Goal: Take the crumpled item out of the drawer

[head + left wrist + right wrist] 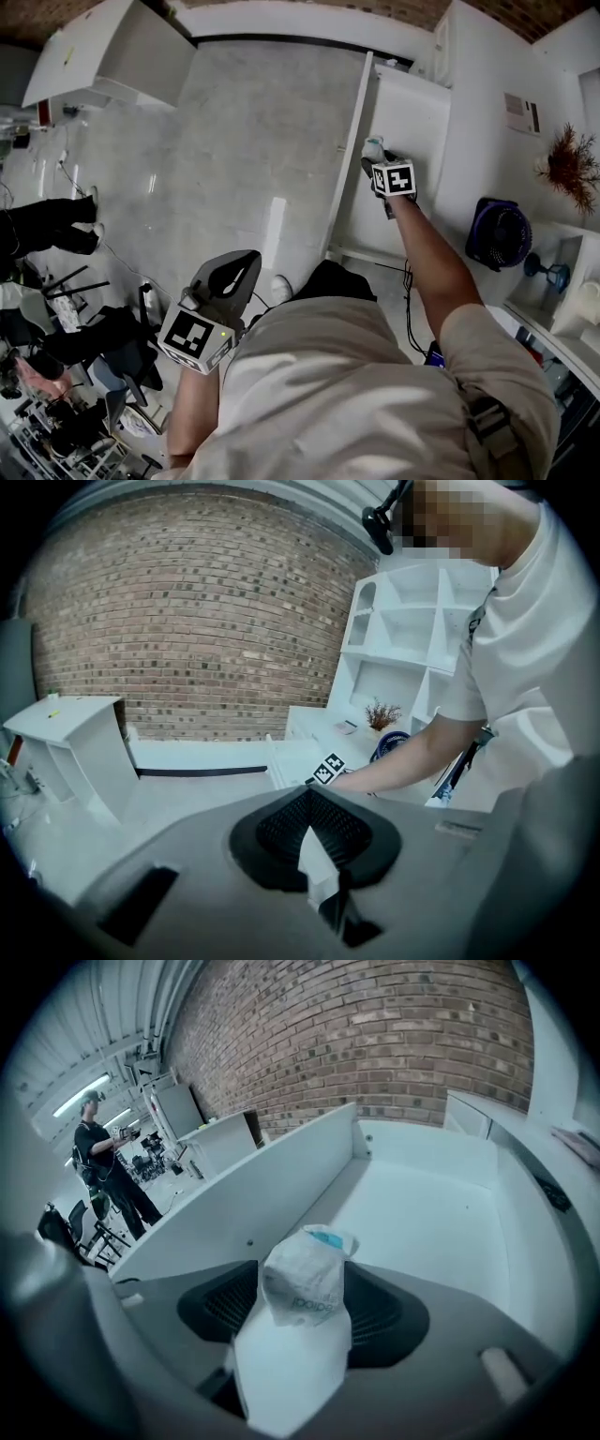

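The white drawer (412,117) stands pulled out, and its one visible content is the crumpled item (374,146), a pale wad lying near the drawer's far end. The right gripper (377,167) reaches down into the drawer with its jaws spread wide. The wad sits between them, and the pads flank it without clamping it. The left gripper (230,274) hangs well outside the drawer, over the floor, with its jaws clenched together on nothing.

Only the right gripper view shows the drawer's bare white floor and walls, the blue print on the wad, and a person (98,1162) standing beyond the drawer's side wall. Only the left gripper view shows the white shelving (412,630) behind the drawer. The head view alone shows the dark fan (499,232) on the cabinet top beside the drawer.
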Demonstrator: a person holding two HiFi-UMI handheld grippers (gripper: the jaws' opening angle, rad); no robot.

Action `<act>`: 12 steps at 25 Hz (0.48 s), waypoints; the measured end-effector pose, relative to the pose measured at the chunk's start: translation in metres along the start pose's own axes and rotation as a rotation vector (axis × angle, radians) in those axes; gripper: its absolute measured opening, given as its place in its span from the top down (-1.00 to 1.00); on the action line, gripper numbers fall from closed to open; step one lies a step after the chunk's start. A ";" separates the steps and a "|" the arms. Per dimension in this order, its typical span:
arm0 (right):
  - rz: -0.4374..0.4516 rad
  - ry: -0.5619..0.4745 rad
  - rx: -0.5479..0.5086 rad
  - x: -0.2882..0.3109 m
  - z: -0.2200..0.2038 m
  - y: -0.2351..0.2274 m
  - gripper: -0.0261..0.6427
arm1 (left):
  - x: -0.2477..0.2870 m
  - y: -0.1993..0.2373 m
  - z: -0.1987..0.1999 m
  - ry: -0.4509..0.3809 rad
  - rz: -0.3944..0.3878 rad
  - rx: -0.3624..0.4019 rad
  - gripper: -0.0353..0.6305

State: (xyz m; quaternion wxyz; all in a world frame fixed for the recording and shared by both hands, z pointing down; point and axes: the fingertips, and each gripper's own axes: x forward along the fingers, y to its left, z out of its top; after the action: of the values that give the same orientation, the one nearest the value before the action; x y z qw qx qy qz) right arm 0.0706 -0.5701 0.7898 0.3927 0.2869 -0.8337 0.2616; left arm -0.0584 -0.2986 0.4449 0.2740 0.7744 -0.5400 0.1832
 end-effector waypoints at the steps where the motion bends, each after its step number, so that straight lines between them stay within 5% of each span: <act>1: -0.002 0.008 0.004 0.005 -0.001 -0.002 0.05 | 0.000 0.002 0.000 0.003 0.006 0.002 0.88; 12: 0.022 0.011 0.043 0.023 -0.003 -0.002 0.24 | 0.002 0.014 0.006 -0.020 0.044 -0.019 0.88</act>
State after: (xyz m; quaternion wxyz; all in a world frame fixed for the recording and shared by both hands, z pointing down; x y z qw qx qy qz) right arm 0.0618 -0.5756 0.8103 0.3881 0.2845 -0.8289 0.2853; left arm -0.0712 -0.3077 0.4444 0.2719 0.7615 -0.5613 0.1763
